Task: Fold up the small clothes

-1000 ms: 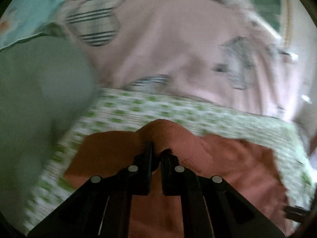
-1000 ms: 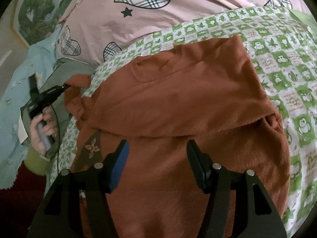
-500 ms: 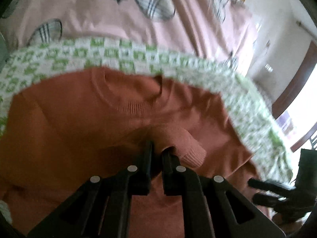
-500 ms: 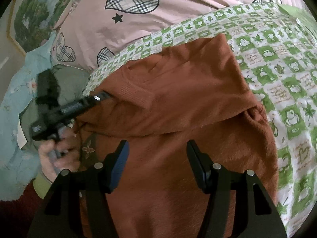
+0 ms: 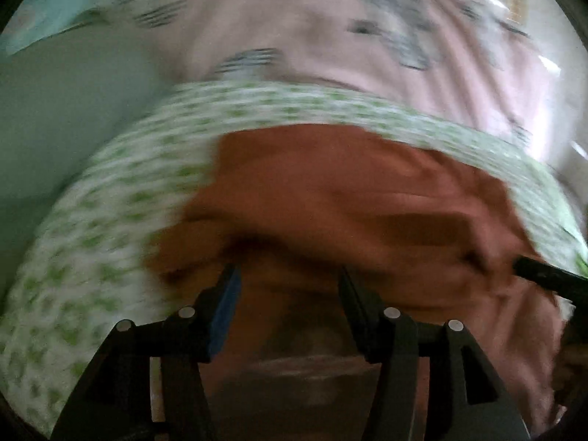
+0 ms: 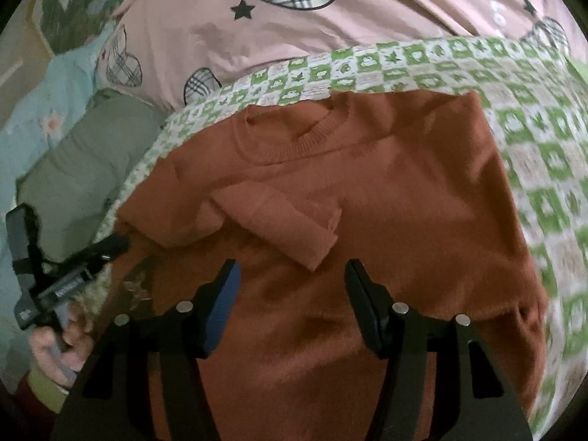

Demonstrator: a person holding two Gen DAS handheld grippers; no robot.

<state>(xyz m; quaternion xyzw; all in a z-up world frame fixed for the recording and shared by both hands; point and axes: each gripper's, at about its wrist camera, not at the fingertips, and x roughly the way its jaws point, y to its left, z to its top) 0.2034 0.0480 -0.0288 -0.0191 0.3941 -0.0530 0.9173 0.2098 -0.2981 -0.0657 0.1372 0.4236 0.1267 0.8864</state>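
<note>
A rust-orange sweater (image 6: pixel 386 191) lies flat on a green-and-white checked blanket (image 6: pixel 533 139), neck toward the far side. Its left sleeve (image 6: pixel 283 220) is folded across the chest, cuff pointing toward me. My right gripper (image 6: pixel 292 275) is open and empty just above the sweater's lower body. My left gripper (image 5: pixel 288 279) is open and empty over the sweater (image 5: pixel 367 202); that view is motion-blurred. The left gripper also shows in the right wrist view (image 6: pixel 114 246) at the sweater's left edge, held by a hand.
A pink quilt with plaid hearts (image 6: pixel 294 18) lies beyond the blanket. A grey-green cloth (image 6: pixel 84 169) and a light-blue floral cloth (image 6: pixel 40 110) sit at the left. The right gripper's tip (image 5: pixel 544 275) shows at the right of the left wrist view.
My left gripper opened and let go of the sleeve, which now lies folded across the chest. The left gripper has pulled back to the sweater's left edge. The right gripper stayed open.
</note>
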